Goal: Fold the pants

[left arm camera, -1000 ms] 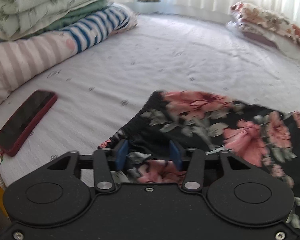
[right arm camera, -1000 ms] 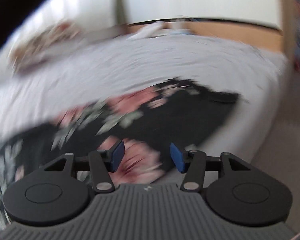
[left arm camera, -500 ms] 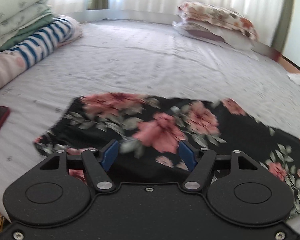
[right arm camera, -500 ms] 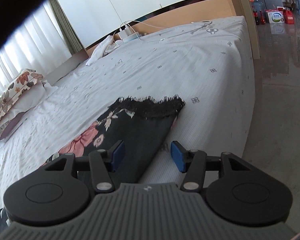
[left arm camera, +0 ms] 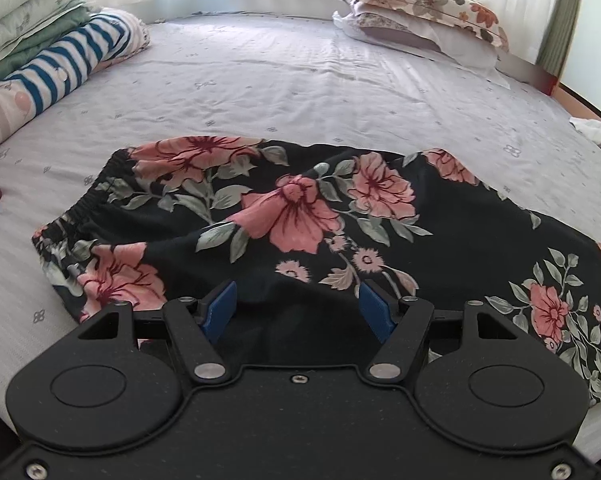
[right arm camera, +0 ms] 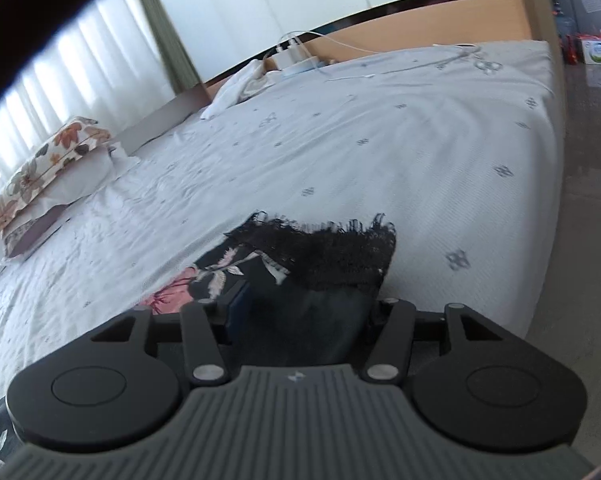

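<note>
Left gripper [left arm camera: 298, 304]: jaws apart, over pants [left arm camera: 300, 216], nothing clamped. Right gripper [right arm camera: 304, 308]: jaws apart, straddling lace hem [right arm camera: 332, 252]. Pants lie flat near the edge of bed [left arm camera: 300, 80], apparently halved lengthwise; cross-folds judged remaining. Pillows [left arm camera: 420, 20] beyond.

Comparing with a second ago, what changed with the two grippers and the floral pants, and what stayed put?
The left gripper, which a second ago pinched the floral pants by the waistband, let go, opened wide and shifted along the near edge. The right gripper swung to the lace hem and now straddles that leg end, jaws apart. The pants stayed flat on the bed.
</note>
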Action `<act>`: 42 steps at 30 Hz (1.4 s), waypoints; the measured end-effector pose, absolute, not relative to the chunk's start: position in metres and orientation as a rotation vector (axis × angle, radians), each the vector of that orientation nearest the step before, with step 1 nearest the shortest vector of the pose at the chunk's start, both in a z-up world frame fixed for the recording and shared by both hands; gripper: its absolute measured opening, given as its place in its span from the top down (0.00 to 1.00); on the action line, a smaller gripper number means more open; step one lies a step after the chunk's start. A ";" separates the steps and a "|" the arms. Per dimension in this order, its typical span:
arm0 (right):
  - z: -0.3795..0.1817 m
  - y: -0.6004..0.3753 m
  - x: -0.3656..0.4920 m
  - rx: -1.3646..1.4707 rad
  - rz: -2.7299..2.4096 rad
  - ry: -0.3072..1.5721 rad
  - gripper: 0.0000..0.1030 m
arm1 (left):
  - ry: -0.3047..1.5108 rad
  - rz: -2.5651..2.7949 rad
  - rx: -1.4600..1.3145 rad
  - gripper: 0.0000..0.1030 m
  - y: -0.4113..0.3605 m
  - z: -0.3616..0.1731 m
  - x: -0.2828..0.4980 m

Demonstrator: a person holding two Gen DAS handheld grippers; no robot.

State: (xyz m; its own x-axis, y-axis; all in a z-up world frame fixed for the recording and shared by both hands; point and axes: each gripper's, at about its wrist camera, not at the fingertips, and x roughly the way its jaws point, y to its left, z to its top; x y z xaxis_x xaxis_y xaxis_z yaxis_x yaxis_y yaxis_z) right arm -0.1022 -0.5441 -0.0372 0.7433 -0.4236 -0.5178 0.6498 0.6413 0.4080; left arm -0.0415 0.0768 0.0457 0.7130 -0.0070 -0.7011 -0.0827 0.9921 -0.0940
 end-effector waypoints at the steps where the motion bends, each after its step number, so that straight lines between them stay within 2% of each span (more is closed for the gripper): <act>1: -0.036 -0.545 -0.101 0.616 -0.632 0.398 0.69 | 0.775 0.049 -0.123 0.35 0.079 0.046 -0.042; 2: -0.036 -0.546 -0.101 0.622 -0.630 0.404 0.94 | 0.775 0.056 -0.123 0.35 0.081 0.046 -0.043; 4: -0.038 -0.551 -0.101 0.671 -0.615 0.416 0.97 | 0.773 0.070 -0.123 0.35 0.086 0.046 -0.043; 11: 0.006 -0.500 -0.090 0.536 -0.482 0.389 0.97 | 0.785 0.132 -0.155 0.35 0.104 0.039 -0.042; 12: 0.025 -0.469 -0.079 0.455 -0.413 0.384 0.97 | 0.789 0.142 -0.164 0.35 0.106 0.037 -0.042; 13: 0.025 -0.469 -0.079 0.455 -0.413 0.384 0.97 | 0.793 0.149 -0.173 0.35 0.108 0.036 -0.042; 16: 0.045 -0.383 -0.055 0.320 -0.181 0.450 0.97 | 0.794 0.155 -0.189 0.35 0.113 0.032 -0.044; 20: 0.033 -0.280 -0.044 0.181 0.050 0.543 0.97 | 0.790 0.169 -0.199 0.35 0.120 0.028 -0.049; 21: 0.033 -0.280 -0.044 0.181 0.050 0.543 0.97 | 0.789 0.174 -0.203 0.35 0.122 0.028 -0.050; 23: 0.009 -0.218 -0.041 0.129 0.173 0.624 0.97 | 0.783 0.186 -0.214 0.35 0.127 0.028 -0.054; 27: -0.012 -0.178 -0.043 0.097 0.212 0.678 0.97 | 0.748 0.225 -0.266 0.34 0.144 0.031 -0.062; 29: -0.009 -0.156 -0.049 -0.016 0.167 0.622 0.97 | 0.707 0.266 -0.314 0.28 0.156 0.033 -0.068; 30: -0.008 -0.155 -0.047 -0.005 0.162 0.618 0.97 | 0.681 0.286 -0.343 0.21 0.162 0.034 -0.071; 32: -0.004 -0.158 -0.044 0.036 0.148 0.616 0.97 | 0.631 0.329 -0.402 0.16 0.174 0.035 -0.079; 42: -0.002 -0.113 -0.017 -0.013 0.129 0.574 0.95 | 0.615 0.430 -0.502 0.11 0.209 0.023 -0.090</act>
